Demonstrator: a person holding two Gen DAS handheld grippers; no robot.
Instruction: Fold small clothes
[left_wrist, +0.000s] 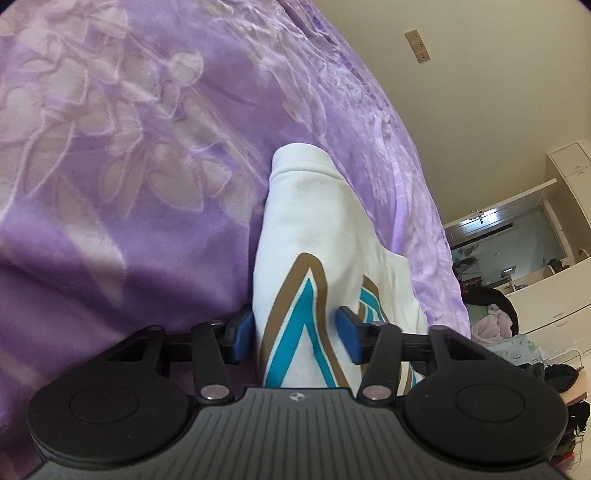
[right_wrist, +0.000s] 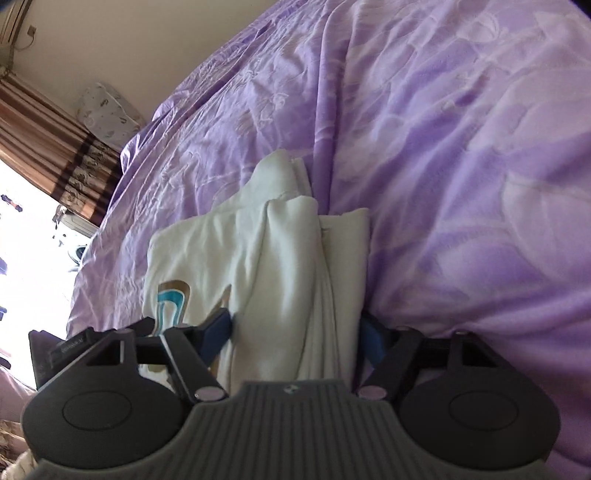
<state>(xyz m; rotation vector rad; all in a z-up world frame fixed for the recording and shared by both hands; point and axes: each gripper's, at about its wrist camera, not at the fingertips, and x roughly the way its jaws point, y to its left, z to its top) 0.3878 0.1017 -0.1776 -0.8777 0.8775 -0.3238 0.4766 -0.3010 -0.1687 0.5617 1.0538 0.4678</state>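
Left gripper (left_wrist: 295, 332): blue pads (left_wrist: 349, 334) closed partway on a bunched fold of the white garment (left_wrist: 306, 236), cloth pinched between them, printed teal/brown stripes right at the grip. Right gripper (right_wrist: 295, 332): same story, jaws narrowed onto a thicker wad of the same garment (right_wrist: 280, 258), several layers stacked between the pads (right_wrist: 216, 332). Both have hold of it; neither is closed all the way, the fabric fills the gap.

Garment location: runs from each claw toward 12 o'clock, draped against the purple bedspread (left_wrist: 129, 147). Cuff or hem end sits at 12 in the left view; in the right view folded edges show at 12 and 1.

Handling, as a judgement: light, soft knit, no stiffness, so it sags and bunches wherever unsupported. Not fragile. Layers may slide against each other, so grip on hems or corners rather than mid-panel, otherwise the fold goes crooked.

Surroundings: the bedspread (right_wrist: 461, 166) is plush and wrinkled, likely to drag on the cloth and carry creases into it. Left view, 3 to 4 o'clock: cabinets (left_wrist: 569, 166), cluttered desk area (left_wrist: 517, 317), wall sockets (left_wrist: 417, 46) at 1. Right view, 9 to 10: curtain (right_wrist: 48, 122) and a bright window (right_wrist: 26, 229). Nothing sits in the fold path.
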